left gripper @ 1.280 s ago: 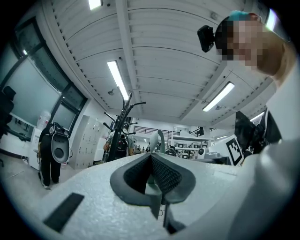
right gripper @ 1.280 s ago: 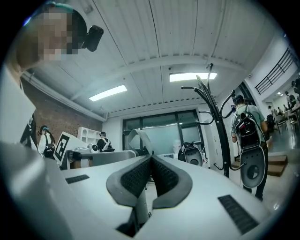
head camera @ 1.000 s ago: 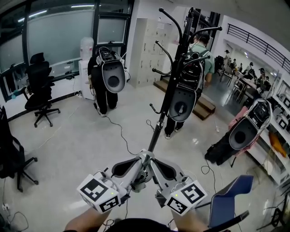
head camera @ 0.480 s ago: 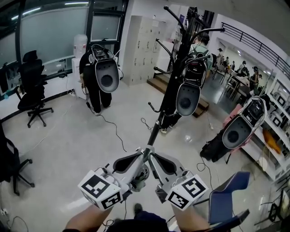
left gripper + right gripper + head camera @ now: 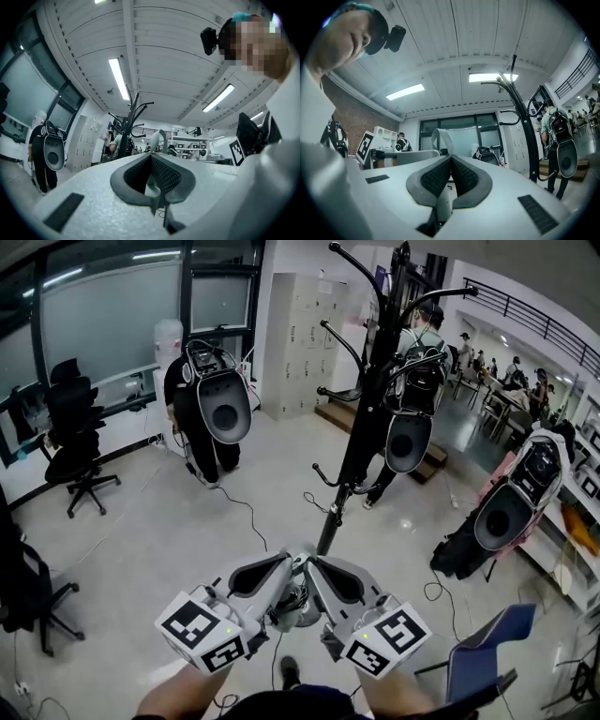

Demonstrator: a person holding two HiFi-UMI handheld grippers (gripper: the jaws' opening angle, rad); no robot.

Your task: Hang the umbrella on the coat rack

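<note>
The black coat rack [image 5: 361, 418] with curved hooks stands on the floor just beyond my two grippers. It also shows in the left gripper view [image 5: 129, 126] and the right gripper view [image 5: 526, 136]. My left gripper [image 5: 292, 562] and right gripper [image 5: 310, 564] meet tip to tip in front of its pole. Both are shut on a pale curved loop [image 5: 162, 139] [image 5: 439, 137] of the umbrella. It sticks out past the left jaws [image 5: 151, 157] and the right jaws [image 5: 451, 159]. The grey folded umbrella [image 5: 293, 604] hangs below them, mostly hidden.
Black cables [image 5: 246, 512] trail over the floor near the rack's base. Office chairs [image 5: 77, 442] stand at the left and a blue chair [image 5: 483, 657] at the lower right. People carrying rigs stand at the back left [image 5: 208, 418], behind the rack [image 5: 411, 427] and at the right [image 5: 511, 502].
The coat rack has come a little closer and stands more upright in view. Both grippers stay together, shut on the umbrella's loop. The person behind the rack has shifted right.
</note>
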